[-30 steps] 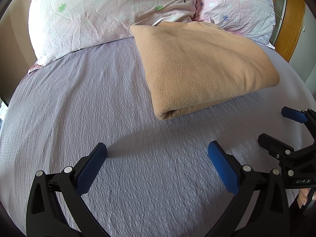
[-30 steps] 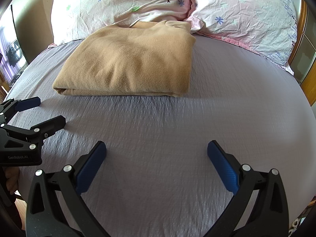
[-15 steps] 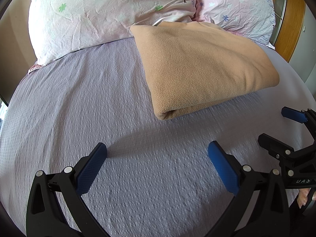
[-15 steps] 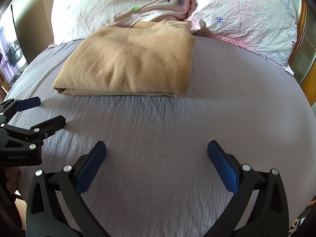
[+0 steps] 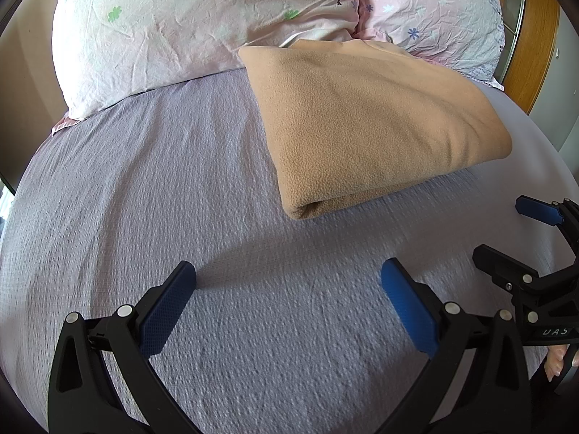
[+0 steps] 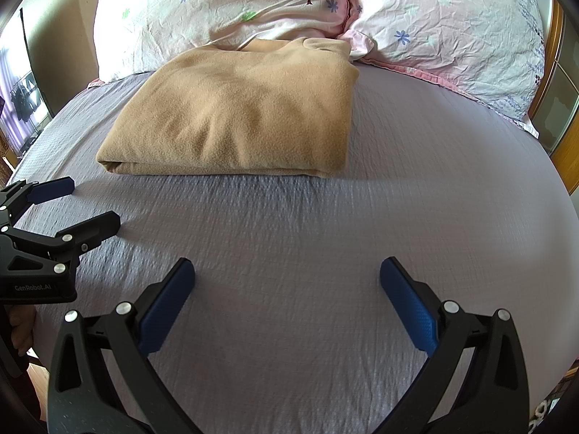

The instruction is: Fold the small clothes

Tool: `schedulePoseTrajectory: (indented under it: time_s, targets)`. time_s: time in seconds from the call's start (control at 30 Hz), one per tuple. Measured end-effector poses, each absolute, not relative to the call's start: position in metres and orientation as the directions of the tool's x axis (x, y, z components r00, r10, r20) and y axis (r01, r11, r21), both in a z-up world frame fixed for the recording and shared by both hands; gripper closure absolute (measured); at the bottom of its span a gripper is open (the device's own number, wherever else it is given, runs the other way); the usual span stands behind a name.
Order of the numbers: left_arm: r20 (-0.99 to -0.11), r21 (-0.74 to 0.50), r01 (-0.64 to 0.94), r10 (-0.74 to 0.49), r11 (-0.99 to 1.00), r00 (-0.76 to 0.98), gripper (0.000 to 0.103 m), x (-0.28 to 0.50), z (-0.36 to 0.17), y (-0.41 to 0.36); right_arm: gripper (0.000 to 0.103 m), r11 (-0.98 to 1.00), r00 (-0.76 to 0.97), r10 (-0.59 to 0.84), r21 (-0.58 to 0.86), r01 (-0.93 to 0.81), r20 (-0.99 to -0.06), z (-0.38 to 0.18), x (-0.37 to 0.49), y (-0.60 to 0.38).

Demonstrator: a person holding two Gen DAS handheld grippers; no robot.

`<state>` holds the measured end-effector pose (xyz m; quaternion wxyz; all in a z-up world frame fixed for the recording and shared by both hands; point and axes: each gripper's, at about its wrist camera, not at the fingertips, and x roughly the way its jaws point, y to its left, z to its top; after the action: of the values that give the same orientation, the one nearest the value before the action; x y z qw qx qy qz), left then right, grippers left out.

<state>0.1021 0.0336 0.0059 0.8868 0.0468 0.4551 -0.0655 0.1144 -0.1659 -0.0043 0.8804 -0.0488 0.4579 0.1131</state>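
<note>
While both tools hang low over the bed sheet, everything turns on the tan fleece garment, which lies ahead of both sets of jaws, well apart from either, with bare sheet between. It is already a flat folded rectangle; its far edge touches the pillows, and its near fold runs roughly across the right gripper's line of sight. Seen from the left wrist, the garment sits ahead and to the right, its near corner pointing back toward that tool. Seen from the right wrist, it sits ahead and slightly left. Neither tool looks clearly closer, though the fisheye makes that hard to judge.

Any next fold would call for a forward reach to that near edge, one tool at each end.

The right gripper has its jaws spread wide and holds nothing. The left gripper is likewise spread wide and empty, just beside its partner.
</note>
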Motion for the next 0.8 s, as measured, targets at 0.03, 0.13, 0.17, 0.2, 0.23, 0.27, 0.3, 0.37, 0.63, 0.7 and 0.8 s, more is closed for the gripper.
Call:
schedulePoseTrajectory:
  time_s: [0.03, 0.13, 0.17, 0.2, 0.23, 0.27, 0.3, 0.37, 0.63, 0.7, 0.8]
  targets:
    - [-0.813, 0.023, 0.159, -0.074, 0.987, 0.577, 0.001, 0.102, 0.0059, 0.0336, 0.002, 0.97, 0.555, 0.154, 0.017, -0.244, -0.817, -0.0043, 0.1143, -0.1659]
    - [-0.813, 0.023, 0.159, -0.073, 0.987, 0.577, 0.001, 0.1026, 0.0057, 0.0335, 0.002, 0.97, 0.555, 0.154, 0.018, -0.244, -0.817, -0.0044, 0.1143, -0.1658]
    - [-0.813, 0.023, 0.159, -0.073, 0.987, 0.577, 0.001, 0.1021, 0.0057, 0.0335, 0.002, 0.97, 0.555, 0.154, 0.018, -0.244, -0.817, -0.0044, 0.1143, -0.1658]
    - [-0.813, 0.023, 0.159, -0.073, 0.987, 0.577, 0.001, 0.1026, 0.0057, 0.0335, 0.002, 0.97, 0.555, 0.154, 0.018, -0.244, -0.817, -0.0044, 0.1143, -0.1658]
    - [-0.813, 0.023, 0.158, -0.073, 0.987, 0.577, 0.001, 0.1026, 0.0057, 0.0335, 0.002, 0.97, 0.555, 0.154, 0.018, -0.244, -0.817, -0.0044, 0.1143, -0.1658]
    - [-0.813, 0.023, 0.158, -0.073, 0.987, 0.577, 0.001, 0.1025, 0.0057, 0.0335, 0.002, 0.97, 0.555, 0.154, 0.018, -0.244, -0.817, -0.0045, 0.1144, -0.1657]
    - [-0.813, 0.023, 0.158, -0.073, 0.987, 0.577, 0.001, 0.1022, 0.0057, 0.0335, 0.002, 0.97, 0.555, 0.154, 0.018, -0.244, -0.817, -0.0044, 0.1142, -0.1657]
    - [-0.813, 0.023, 0.158, -0.073, 0.987, 0.577, 0.001, 0.1024, 0.0057, 0.0335, 0.002, 0.97, 0.555, 0.154, 0.018, -0.244, -0.817, -0.0044, 0.1142, -0.1656]
    - [-0.813, 0.024, 0.157, -0.072, 0.987, 0.578, 0.001, 0.1045, 0.005, 0.0329, 0.002, 0.97, 0.555, 0.154, 0.018, -0.243, -0.817, -0.0044, 0.1141, -0.1654]
    - [-0.814, 0.024, 0.158, -0.073, 0.987, 0.577, 0.001, 0.1043, 0.0051, 0.0334, 0.002, 0.97, 0.556, 0.154, 0.018, -0.243, -0.817, -0.0044, 0.1141, -0.1654]
    - [-0.814, 0.024, 0.158, -0.073, 0.987, 0.577, 0.001, 0.1033, 0.0051, 0.0334, 0.002, 0.97, 0.556, 0.154, 0.018, -0.243, -0.817, -0.0044, 0.114, -0.1652]
